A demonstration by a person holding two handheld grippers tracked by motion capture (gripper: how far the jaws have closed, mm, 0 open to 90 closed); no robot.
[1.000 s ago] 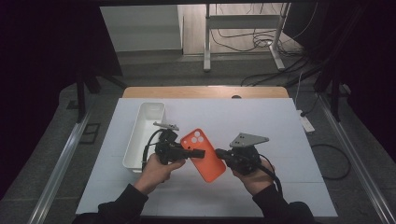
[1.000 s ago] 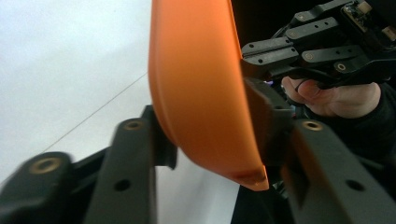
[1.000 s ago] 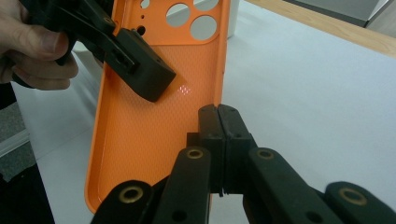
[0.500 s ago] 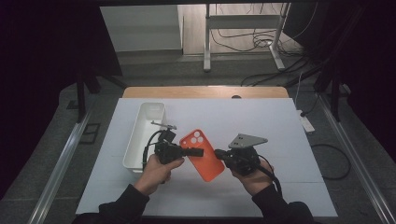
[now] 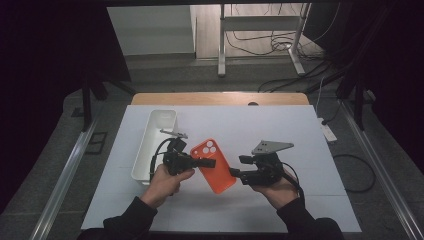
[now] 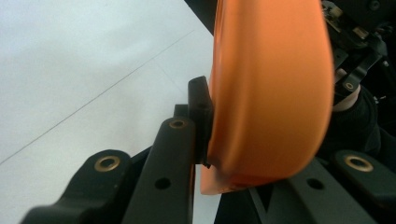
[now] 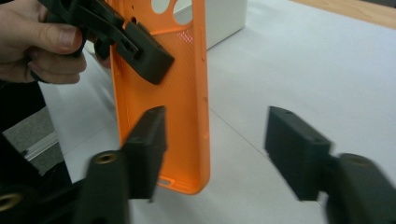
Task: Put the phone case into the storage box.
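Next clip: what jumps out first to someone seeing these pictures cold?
The bright orange phone case, held up over the middle of the white table. The left gripper is clamped on its upper half, while the right gripper at its lower end has just been opening, its jaws now apart around the case's edge. A white bin sits at left.

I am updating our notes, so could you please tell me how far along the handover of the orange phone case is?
Done: the left gripper is shut on the orange phone case. In hand: the right gripper has just been opening, its jaws apart beside the case's lower end. Left: drawing the right gripper clear, then probably placing the case, perhaps in the white bin.
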